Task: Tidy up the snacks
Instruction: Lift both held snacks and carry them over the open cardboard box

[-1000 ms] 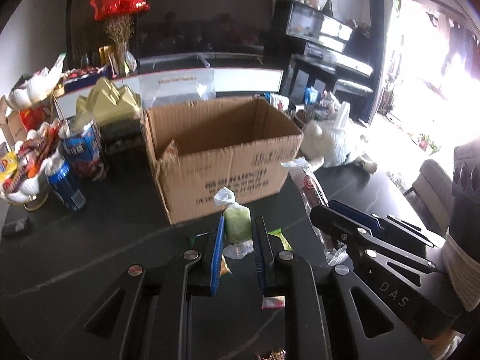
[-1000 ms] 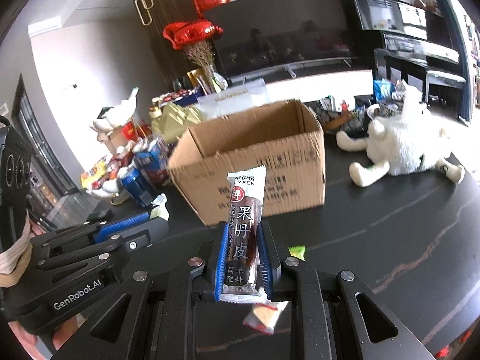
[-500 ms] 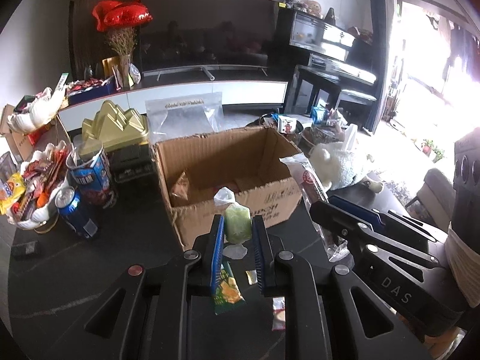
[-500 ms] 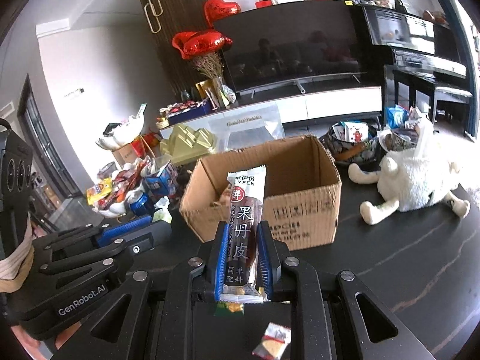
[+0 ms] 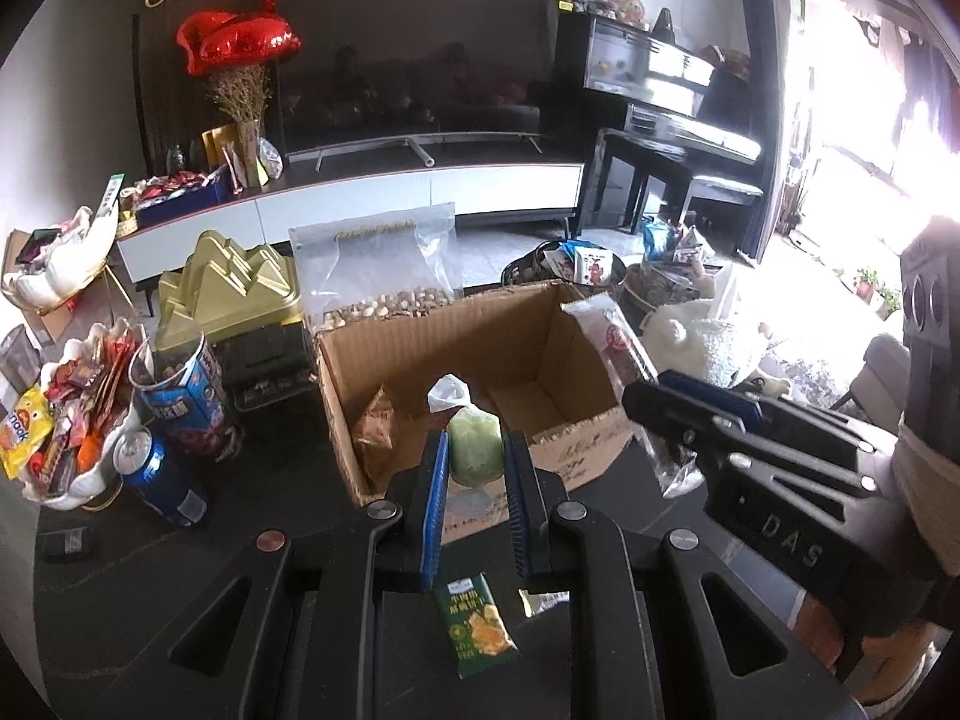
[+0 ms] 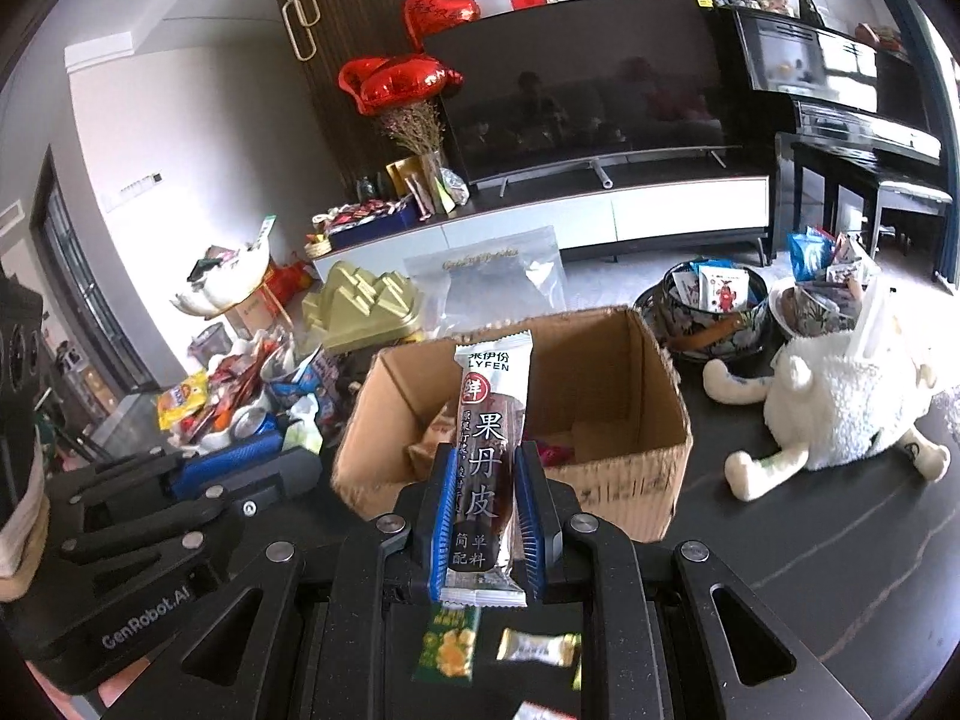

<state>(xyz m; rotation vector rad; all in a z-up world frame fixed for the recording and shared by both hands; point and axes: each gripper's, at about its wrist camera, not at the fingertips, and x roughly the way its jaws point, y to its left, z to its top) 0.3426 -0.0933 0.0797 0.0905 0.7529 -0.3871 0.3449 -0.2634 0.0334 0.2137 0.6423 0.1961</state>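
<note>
My left gripper (image 5: 475, 462) is clamped on a green snack (image 5: 474, 450), my right gripper (image 6: 485, 480) on a long bar (image 6: 489, 456); both hang before the open box (image 6: 624, 480). A green packet (image 5: 477, 630) and a candy (image 6: 537, 647) lie on the dark table (image 6: 810, 540) below.

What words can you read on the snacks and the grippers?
"LYFEN" and "果丹皮": the long snack bar in the right gripper.
"DAS": the right gripper's side, left wrist view.
"GenRobot.AI": the left gripper's side.
"nook": yellow packet, partly hidden.
Cardboard box print and small green packet: too blurred.
</note>
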